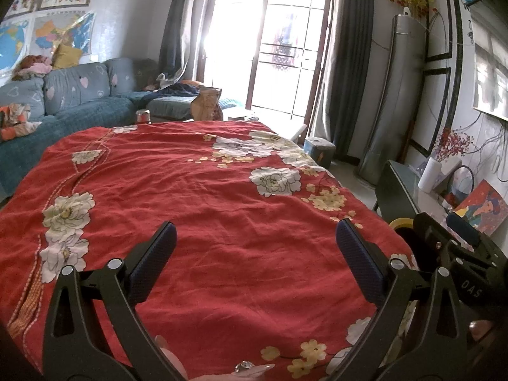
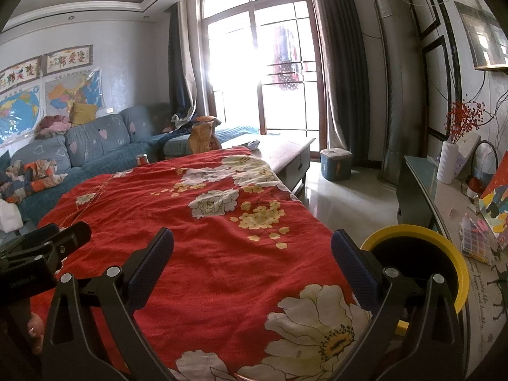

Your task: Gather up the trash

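My left gripper (image 1: 255, 236) stands open over a red flowered cloth (image 1: 197, 209) that covers the table, with nothing between its fingers. My right gripper (image 2: 252, 244) is also open and empty above the same cloth (image 2: 197, 222). A yellow-rimmed bin with a black inside (image 2: 422, 254) stands just right of the right gripper, beside the table; its rim (image 1: 401, 223) shows at the right in the left wrist view. No loose trash shows on the cloth. A crumpled brown paper bag (image 1: 206, 103) and a small can (image 1: 143, 116) sit past the cloth's far edge.
A blue sofa (image 2: 95, 146) with piled clothes runs along the left. Beyond the cloth are a bare wooden tabletop (image 2: 279, 150), a blue stool (image 2: 336, 164) and glass doors. A cabinet (image 2: 444, 209) with a white vase, a bead box and a painting stands on the right.
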Motion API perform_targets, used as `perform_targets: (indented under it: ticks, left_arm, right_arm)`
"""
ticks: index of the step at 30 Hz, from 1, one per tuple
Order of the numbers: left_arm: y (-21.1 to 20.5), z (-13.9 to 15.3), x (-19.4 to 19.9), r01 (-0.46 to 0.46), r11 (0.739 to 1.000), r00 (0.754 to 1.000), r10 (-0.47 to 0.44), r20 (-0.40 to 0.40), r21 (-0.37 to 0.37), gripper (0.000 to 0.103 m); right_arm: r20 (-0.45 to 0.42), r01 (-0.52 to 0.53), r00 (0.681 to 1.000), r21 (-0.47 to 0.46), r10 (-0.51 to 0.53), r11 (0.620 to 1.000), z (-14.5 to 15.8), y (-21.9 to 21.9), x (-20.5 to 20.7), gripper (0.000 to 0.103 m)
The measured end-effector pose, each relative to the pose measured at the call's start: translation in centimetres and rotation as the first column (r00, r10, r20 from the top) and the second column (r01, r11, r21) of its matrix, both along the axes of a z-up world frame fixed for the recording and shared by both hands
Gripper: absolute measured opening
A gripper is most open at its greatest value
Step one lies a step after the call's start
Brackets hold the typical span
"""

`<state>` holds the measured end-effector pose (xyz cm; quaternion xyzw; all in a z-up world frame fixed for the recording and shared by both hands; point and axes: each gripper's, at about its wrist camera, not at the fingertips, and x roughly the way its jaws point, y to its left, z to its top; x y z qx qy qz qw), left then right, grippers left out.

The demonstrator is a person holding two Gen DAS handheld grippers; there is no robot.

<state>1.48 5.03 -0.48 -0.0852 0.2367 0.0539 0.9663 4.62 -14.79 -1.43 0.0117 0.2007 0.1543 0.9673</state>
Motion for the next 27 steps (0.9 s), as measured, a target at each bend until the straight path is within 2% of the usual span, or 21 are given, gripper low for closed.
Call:
perform_targets:
  ticks: [13,16,19,21,22,25,27]
  left_arm:
    - [0.7,-0.1,0.1,-0.021,1.000,0.999,0.020,-0.025,-0.003,0.092]
    - [2.7,0.7,0.0,-0.064,0.997,0.998,0.063,-0.029,-0.030,0.092]
    - [6.7,1.9,-0.5,-0.160,0.985,0.987,0.158,-0.029,-0.059,0.092]
    - [11.3,2.5,-1.2,-0.261,0.962,0.965,0.259,-0.046,-0.073,0.092]
    - [14.3,2.4,-1.4,-0.320,0.945,0.946,0.314,-0.085,-0.072,0.092]
    - [21.1,0.9,-2.0,-0.414,0.906,0.902,0.395,-0.175,-0.088,0.092]
    - [25.7,-1.0,-2.6,-0.508,0.861,0.842,0.486,-0.236,-0.040,0.092]
  right_arm:
    - [-0.027,-0.018,0.999,-0.006,0.017,1.000,0.1,0.5,0.3,0.097]
    - [-0.090,-0.086,0.992,0.019,0.087,0.996,0.6,1.9,1.2,0.097]
    - [-0.143,-0.187,0.971,0.028,0.189,0.982,1.9,5.9,2.1,0.097]
    - [-0.158,-0.260,0.953,0.019,0.260,0.965,2.7,9.3,2.4,0.097]
    - [-0.167,-0.306,0.938,0.010,0.303,0.952,3.1,11.7,2.5,0.097]
    - [-0.178,-0.418,0.896,-0.023,0.407,0.908,3.0,18.7,2.6,0.097]
    - [-0.221,-0.445,0.877,-0.041,0.426,0.895,1.7,22.7,3.2,0.097]
